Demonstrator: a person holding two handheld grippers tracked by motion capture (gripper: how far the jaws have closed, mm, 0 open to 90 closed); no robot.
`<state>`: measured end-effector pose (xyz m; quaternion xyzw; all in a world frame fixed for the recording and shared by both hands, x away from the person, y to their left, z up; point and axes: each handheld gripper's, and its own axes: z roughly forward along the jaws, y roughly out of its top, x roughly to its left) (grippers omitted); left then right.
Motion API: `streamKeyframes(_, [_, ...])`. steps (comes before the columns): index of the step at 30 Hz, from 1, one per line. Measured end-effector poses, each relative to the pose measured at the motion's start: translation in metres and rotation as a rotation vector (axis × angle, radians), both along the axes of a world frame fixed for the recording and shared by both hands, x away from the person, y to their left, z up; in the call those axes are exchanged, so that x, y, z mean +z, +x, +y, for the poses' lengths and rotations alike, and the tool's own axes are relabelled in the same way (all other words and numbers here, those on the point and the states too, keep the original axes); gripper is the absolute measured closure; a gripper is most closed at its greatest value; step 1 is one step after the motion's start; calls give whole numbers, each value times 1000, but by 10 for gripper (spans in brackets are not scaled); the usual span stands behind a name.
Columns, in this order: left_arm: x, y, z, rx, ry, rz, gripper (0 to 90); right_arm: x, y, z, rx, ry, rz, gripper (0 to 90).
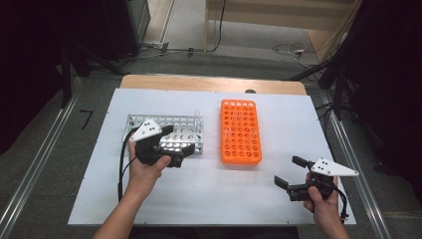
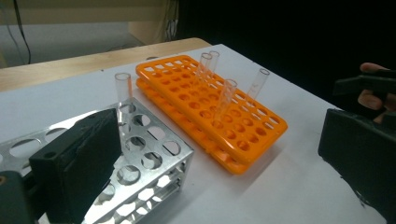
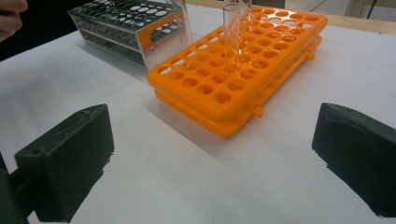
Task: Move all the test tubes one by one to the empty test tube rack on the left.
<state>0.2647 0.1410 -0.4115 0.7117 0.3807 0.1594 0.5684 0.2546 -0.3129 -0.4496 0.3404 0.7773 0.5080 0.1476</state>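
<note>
Both my left gripper (image 1: 178, 141) and right gripper (image 1: 290, 172) stood spread wide and empty; the clear tubes (image 2: 226, 100) stood upright in the orange rack (image 1: 241, 131), one tube (image 2: 122, 88) in the metal rack (image 1: 169, 133); light, slick and brittle, I judged, best pinched gently near the rim.

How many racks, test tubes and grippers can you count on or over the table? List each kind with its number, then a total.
Racks: 2, an orange rack and a metal rack.
Test tubes: 5, one in the metal rack, four in the orange rack.
Grippers: 2, left gripper and right gripper, both open and empty.
Total: 9
</note>
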Motion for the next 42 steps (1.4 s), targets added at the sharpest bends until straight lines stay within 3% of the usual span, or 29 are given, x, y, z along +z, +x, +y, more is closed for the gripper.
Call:
streamKeyframes(9, [-6,-27,9,-6,-31,-10,0,7,13,12,-12,-13,-2,0])
streamKeyframes(16, [-16,-43,22,13,-43,-18,0,13,29,20,10,-10,8,0])
streamKeyframes(25, [-23,-57,30,21,-57,-35,0,6,57,37,3,-1,44,42])
streamKeyframes(28, [-27,-58,32,26,-48,-28,0,1,67,44,1,-4,60,107])
streamKeyframes(32, [-31,-59,33,32,-45,-20,0,-4,80,56,-30,-26,77,297])
streamKeyframes(37, [-33,-58,33,38,-47,-13,0,-9,91,69,-40,-46,96,452])
streamKeyframes(42, [-34,-58,33,36,-47,-9,0,-14,99,76,-58,-69,101,539])
